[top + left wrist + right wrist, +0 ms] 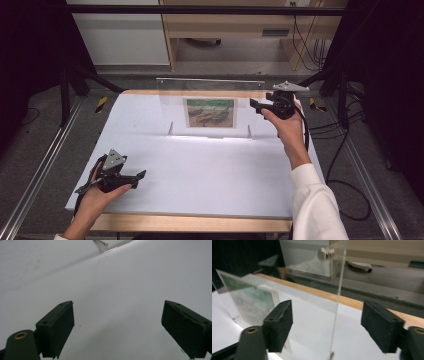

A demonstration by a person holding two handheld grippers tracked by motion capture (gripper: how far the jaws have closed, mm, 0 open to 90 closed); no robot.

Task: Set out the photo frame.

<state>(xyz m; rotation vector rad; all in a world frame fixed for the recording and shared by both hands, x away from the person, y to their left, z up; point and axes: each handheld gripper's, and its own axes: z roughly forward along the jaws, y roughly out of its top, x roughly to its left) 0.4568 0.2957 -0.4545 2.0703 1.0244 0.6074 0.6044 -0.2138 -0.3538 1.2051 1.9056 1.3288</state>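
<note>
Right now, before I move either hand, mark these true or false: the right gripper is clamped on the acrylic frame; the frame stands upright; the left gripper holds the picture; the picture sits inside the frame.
1. The right gripper is clamped on the clear acrylic frame. False: its jaws stand apart, the frame's edge between them untouched.
2. The frame stands upright on the white table. True.
3. The left gripper holds the picture. False: its jaws are open and empty over the white table, near the front edge.
4. The picture sits inside the frame. True.
</note>
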